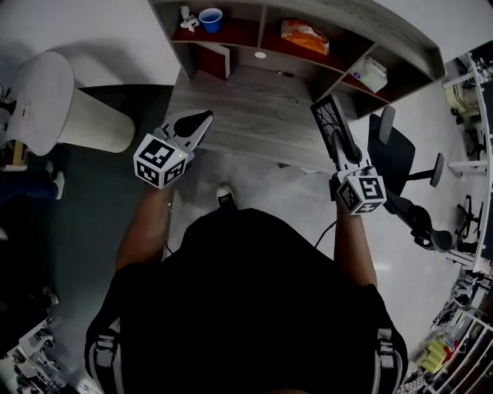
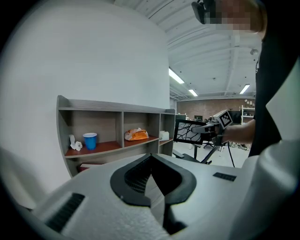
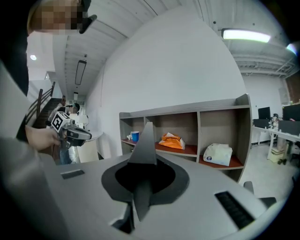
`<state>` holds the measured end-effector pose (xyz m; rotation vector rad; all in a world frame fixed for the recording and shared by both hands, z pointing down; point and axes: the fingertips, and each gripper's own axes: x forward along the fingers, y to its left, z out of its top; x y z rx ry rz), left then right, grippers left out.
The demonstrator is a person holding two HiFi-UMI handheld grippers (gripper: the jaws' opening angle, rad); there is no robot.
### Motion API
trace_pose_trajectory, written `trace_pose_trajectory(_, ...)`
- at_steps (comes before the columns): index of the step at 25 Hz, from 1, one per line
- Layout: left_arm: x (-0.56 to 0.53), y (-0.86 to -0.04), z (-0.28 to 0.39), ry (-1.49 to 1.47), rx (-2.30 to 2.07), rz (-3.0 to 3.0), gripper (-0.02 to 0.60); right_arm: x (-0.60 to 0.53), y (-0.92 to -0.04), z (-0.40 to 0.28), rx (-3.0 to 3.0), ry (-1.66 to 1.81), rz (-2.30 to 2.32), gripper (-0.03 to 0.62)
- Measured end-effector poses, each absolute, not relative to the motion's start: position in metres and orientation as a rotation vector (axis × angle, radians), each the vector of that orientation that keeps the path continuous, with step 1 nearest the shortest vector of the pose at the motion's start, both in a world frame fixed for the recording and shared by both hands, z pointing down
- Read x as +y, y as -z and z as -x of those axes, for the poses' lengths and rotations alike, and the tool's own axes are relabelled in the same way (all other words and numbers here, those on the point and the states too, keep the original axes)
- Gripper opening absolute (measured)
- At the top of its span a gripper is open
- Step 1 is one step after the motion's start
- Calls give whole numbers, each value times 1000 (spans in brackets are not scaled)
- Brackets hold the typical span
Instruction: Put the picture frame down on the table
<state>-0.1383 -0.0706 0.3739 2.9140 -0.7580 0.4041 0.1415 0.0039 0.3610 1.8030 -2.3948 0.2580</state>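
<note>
The picture frame (image 1: 330,121), black with a white branching pattern, is held upright above the right front corner of the grey wooden table (image 1: 246,115). My right gripper (image 1: 343,148) is shut on its lower edge. In the right gripper view the frame (image 3: 146,140) shows edge-on, rising from the jaws of that gripper (image 3: 143,165). From the left gripper view the frame (image 2: 190,132) hangs in the air at the right. My left gripper (image 1: 206,117) hovers over the table's left front edge. Its jaws (image 2: 151,158) meet at the tips with nothing between them.
A shelf unit (image 1: 254,31) at the table's back holds a blue cup (image 1: 210,18), an orange bag (image 1: 304,35) and a white packet (image 1: 370,73). A white round stand (image 1: 69,108) is at the left, a black office chair (image 1: 400,169) at the right.
</note>
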Motion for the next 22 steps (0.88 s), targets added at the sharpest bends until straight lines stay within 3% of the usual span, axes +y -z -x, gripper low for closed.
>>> trace_pose_trajectory(22,-117,-377,150,-375,-541,-2954,17,-43,-344,-97,-2288,-251,-1891,17)
